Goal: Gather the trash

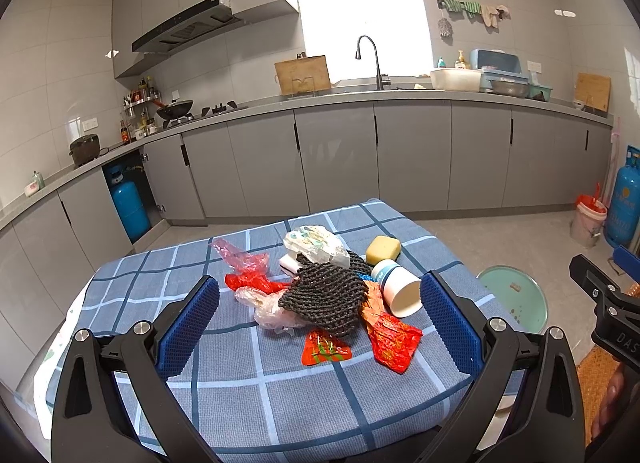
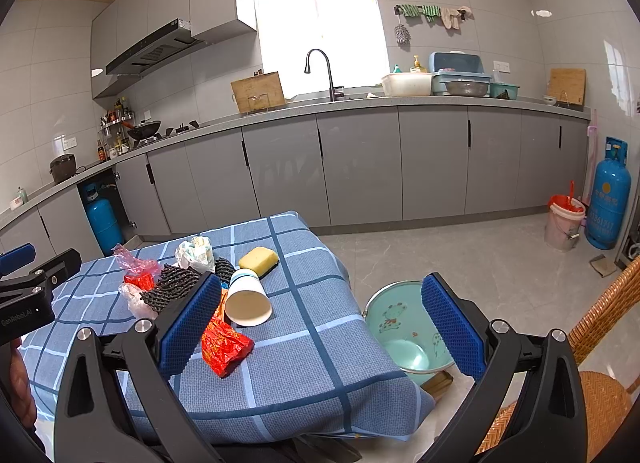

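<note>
The right gripper (image 2: 320,327) is spread wide and empty above the blue checked tablecloth (image 2: 320,363). A white paper cup (image 2: 248,301) lies on its side, mouth toward the camera, touching a red wrapper (image 2: 224,345). A yellow sponge (image 2: 259,259) sits behind the cup. A green bucket (image 2: 404,331) stands on the floor beside the table. The left gripper (image 2: 28,291) shows at the left edge.

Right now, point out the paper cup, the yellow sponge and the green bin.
paper cup (image 2: 248,307): right wrist view, on its open mouth.
yellow sponge (image 1: 383,249): left wrist view, on its top face.
green bin (image 2: 394,319): right wrist view, on its inner wall.
</note>
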